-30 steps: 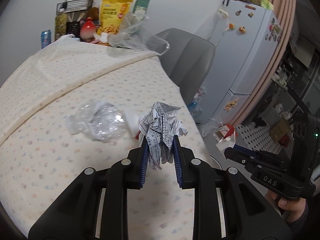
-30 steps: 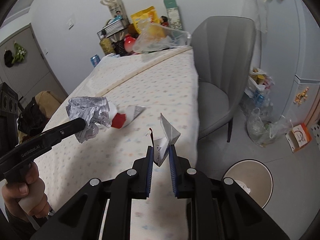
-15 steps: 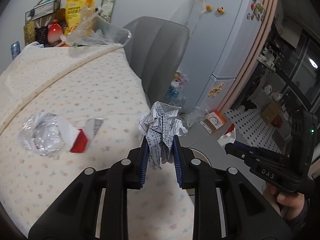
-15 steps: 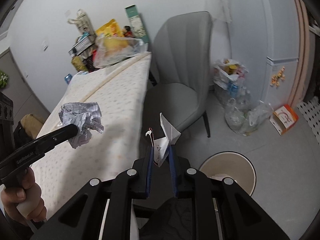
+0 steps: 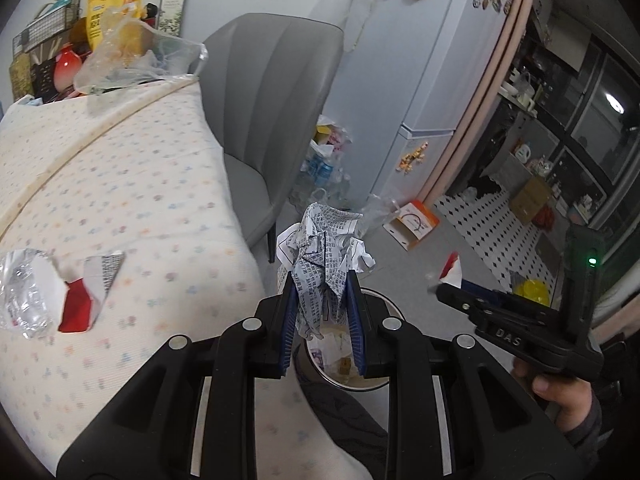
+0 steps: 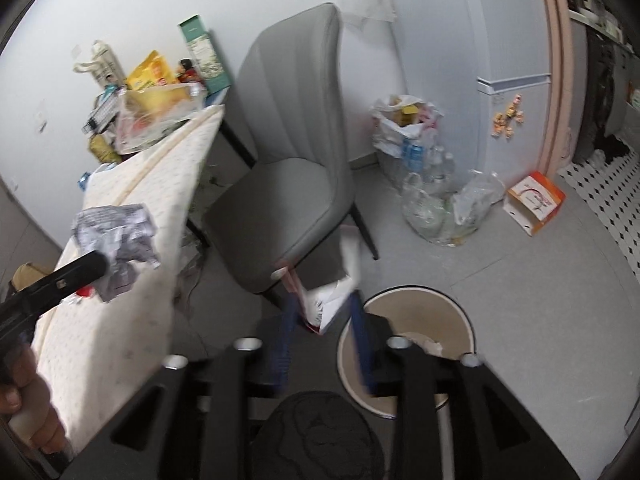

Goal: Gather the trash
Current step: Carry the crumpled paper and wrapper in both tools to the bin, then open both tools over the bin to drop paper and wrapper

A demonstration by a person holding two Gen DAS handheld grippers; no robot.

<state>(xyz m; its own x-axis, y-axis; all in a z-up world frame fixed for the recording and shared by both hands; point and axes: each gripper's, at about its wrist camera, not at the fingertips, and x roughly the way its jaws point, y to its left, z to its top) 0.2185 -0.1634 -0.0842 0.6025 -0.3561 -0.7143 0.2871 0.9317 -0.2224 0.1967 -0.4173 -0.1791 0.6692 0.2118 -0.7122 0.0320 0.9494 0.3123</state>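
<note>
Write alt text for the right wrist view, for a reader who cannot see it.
The right tool, jaws opening, has a folded white-and-red paper scrap between them beside a round waste bin on the floor. To the left, the left tool grips a crumpled printed paper over the cloth-covered table; a grey chair stands behind.

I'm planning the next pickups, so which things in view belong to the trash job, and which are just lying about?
Job:
- crumpled printed paper, clamped in the left claw
- folded paper scrap between the opening right claw
- waste bin on the floor
- crushed plastic bottle and red-and-white wrapper on the table

Lying about:
- grey chair
- fridge
- orange-and-white box
</note>
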